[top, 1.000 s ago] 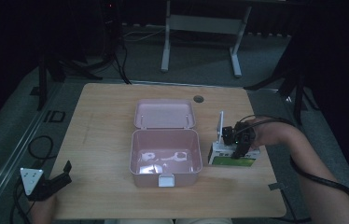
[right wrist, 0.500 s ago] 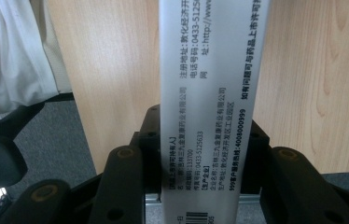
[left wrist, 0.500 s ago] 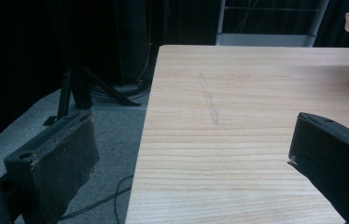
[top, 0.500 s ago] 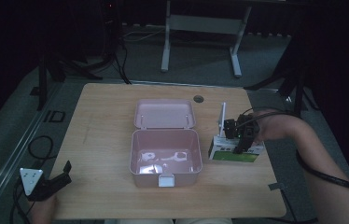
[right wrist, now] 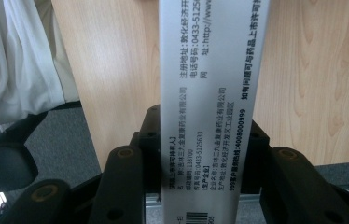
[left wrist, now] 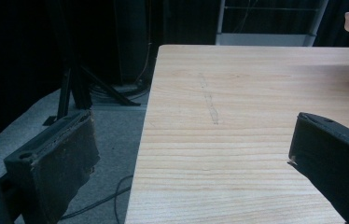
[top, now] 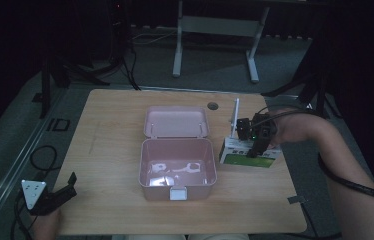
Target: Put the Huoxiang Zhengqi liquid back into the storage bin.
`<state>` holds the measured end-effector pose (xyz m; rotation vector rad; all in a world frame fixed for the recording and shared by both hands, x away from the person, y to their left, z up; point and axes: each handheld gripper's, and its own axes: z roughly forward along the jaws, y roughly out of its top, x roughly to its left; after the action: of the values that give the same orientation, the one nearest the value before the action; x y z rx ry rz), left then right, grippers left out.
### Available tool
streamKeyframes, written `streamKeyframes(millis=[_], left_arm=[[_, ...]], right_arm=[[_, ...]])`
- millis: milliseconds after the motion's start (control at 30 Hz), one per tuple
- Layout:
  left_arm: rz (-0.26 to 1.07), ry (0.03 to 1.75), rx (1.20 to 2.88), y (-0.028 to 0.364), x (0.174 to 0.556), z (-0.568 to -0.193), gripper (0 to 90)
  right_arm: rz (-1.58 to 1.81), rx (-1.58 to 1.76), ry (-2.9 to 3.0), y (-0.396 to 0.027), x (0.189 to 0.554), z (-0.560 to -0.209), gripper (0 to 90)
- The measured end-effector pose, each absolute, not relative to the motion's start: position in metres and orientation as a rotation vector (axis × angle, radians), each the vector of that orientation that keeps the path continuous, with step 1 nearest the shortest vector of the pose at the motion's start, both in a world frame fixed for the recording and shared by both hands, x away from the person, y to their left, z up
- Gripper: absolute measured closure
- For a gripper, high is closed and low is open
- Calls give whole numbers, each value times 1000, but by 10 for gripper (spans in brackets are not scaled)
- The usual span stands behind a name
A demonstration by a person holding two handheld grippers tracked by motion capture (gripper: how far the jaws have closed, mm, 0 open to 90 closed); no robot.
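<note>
Two hand-held grippers work a wooden table in a dim room, where a pink lidded case sits open at the centre, its lid folded back toward the far side and a few pale items lying inside. Just right of the case rests a white-and-green medicine carton, flat on the table with one end flap standing upright. The right hand-held gripper is clenched on that carton, its jaws pressed against both sides of the printed white face in the right gripper view. At the near left corner, the left hand-held gripper hangs released, jaws spread wide over the table edge. The step in hand appears to be grasping the carton; the next move likely calls for lifting it left and lowering it into the open case.
</note>
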<state>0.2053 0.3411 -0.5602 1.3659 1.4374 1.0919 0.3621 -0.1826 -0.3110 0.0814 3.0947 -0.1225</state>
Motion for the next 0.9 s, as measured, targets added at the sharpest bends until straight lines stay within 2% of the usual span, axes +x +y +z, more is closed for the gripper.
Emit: streamKeyframes(millis=[900], left_arm=[[1088, 1432, 1370, 342, 205, -560, 15]], right_arm=[[-110, -29, 3125, -109, 359, -318, 626]])
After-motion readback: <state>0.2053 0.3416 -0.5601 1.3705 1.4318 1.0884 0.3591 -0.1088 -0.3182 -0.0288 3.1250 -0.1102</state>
